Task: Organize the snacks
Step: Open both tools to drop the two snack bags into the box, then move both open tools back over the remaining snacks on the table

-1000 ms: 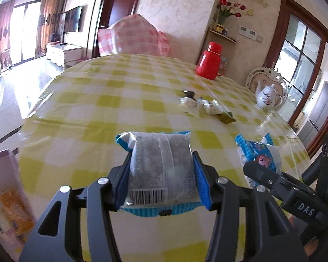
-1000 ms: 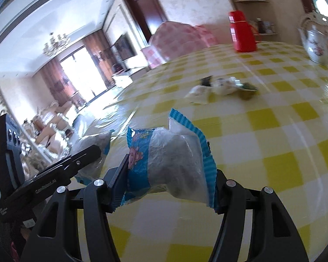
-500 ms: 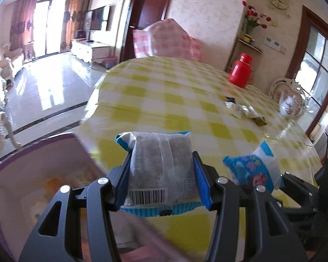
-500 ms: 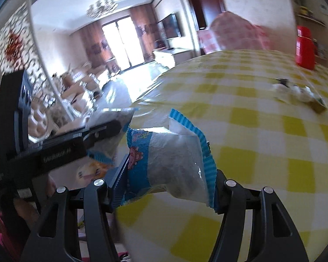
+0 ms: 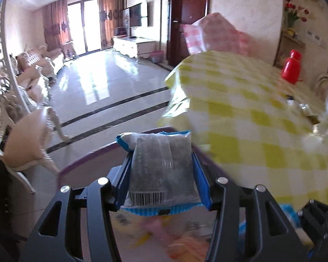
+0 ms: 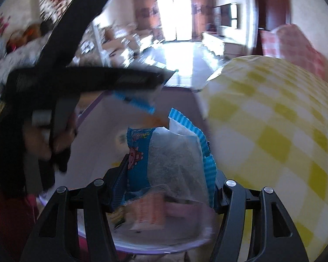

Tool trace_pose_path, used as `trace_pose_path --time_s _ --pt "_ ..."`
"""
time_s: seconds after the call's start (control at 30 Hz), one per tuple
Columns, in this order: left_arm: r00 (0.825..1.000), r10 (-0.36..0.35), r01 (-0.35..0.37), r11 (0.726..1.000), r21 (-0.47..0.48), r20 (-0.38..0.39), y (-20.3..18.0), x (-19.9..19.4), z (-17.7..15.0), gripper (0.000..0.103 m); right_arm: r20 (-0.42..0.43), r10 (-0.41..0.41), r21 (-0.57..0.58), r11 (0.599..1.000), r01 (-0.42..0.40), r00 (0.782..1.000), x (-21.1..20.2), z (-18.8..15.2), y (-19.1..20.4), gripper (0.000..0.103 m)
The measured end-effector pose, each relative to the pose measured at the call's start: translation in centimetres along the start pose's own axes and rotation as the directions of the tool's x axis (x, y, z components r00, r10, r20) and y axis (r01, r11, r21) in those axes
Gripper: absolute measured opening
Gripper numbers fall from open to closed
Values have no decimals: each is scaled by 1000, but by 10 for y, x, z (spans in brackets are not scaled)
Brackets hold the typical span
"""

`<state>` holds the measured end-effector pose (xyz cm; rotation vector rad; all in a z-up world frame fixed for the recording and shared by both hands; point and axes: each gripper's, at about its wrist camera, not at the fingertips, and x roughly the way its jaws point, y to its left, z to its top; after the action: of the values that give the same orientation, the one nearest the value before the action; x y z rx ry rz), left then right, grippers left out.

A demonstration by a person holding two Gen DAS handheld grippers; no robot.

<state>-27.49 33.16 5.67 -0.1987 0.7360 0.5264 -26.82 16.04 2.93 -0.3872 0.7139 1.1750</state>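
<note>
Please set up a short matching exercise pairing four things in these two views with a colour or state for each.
Things:
1. snack packet with barcode
2. snack packet with pink cartoon
3. tablecloth
4. flask

Descriptions:
A. red
B. yellow and white checks
C. held in the left gripper
D. held in the right gripper

Pairs: 1-C, 2-D, 3-B, 4-A
</note>
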Motion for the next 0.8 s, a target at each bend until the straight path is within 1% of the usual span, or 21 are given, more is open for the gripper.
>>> trace_pose_path --time_s 0.07,0.1,0.17,0.2,0.23,0.27,0.3,0.33,0.4,0.5,0.57,0.6,0.63,0.67,0.7,0.73,0.77,0.8 --pt "998 58 -58 998 28 -18 7 2 1 52 -19 28 -34 999 -29 999 7 -3 15 60" --pt "993 113 -110 992 66 -38 10 4 -1 52 -22 44 -41 998 -44 999 8 -4 19 61" --pt "979 192 -181 973 140 -66 10 10 -3 55 -23 109 -61 992 -110 994 10 -4 29 62" --pt "971 225 -209 962 176 -78 9 11 -5 61 -20 130 -71 989 -131 991 9 -5 33 65" --pt "964 255 -237 951 198 -75 7 11 -5 77 -3 142 -87 986 -142 990 4 -5 36 70" --pt "961 269 -253 947 196 -59 7 8 -4 85 13 141 -95 986 -139 990 -1 -5 35 76" --pt "960 280 -272 945 183 -22 6 2 -1 93 34 134 -99 986 -130 990 -7 -5 34 76" --pt "959 284 -280 945 169 0 4 -3 -1 96 59 115 -90 990 -110 992 -16 -4 26 76" --pt "960 278 -280 950 140 35 -2 -12 3 99 90 89 -58 995 -84 992 -29 -2 9 77" --pt "977 189 -198 976 88 100 -22 -26 10 99 147 20 34 999 -25 989 -57 -5 -36 78" --pt "990 61 -66 997 35 129 -43 -39 14 101 182 -49 114 993 28 982 -79 -7 -77 81" --pt "991 -12 11 1000 11 135 -55 -44 16 101 203 -104 172 983 69 974 -93 -11 -103 85" --pt "988 -72 73 997 0 133 -69 -48 18 101 215 -143 209 973 98 966 -102 -13 -122 86" --pt "983 -130 132 991 -5 127 -80 -48 21 101 223 -195 257 957 135 955 -112 -18 -142 88" --pt "974 -194 196 980 -11 116 -95 -49 24 101 223 -240 302 939 168 945 -122 -22 -161 88" --pt "961 -261 264 964 -20 97 -118 -45 28 101 214 -293 355 912 206 932 -133 -29 -187 88" --pt "947 -310 313 949 -26 78 -137 -40 31 101 207 -329 390 892 230 922 -141 -35 -205 88" --pt "927 -372 373 927 -34 48 -162 -33 36 101 198 -363 423 870 254 911 -148 -41 -224 88"
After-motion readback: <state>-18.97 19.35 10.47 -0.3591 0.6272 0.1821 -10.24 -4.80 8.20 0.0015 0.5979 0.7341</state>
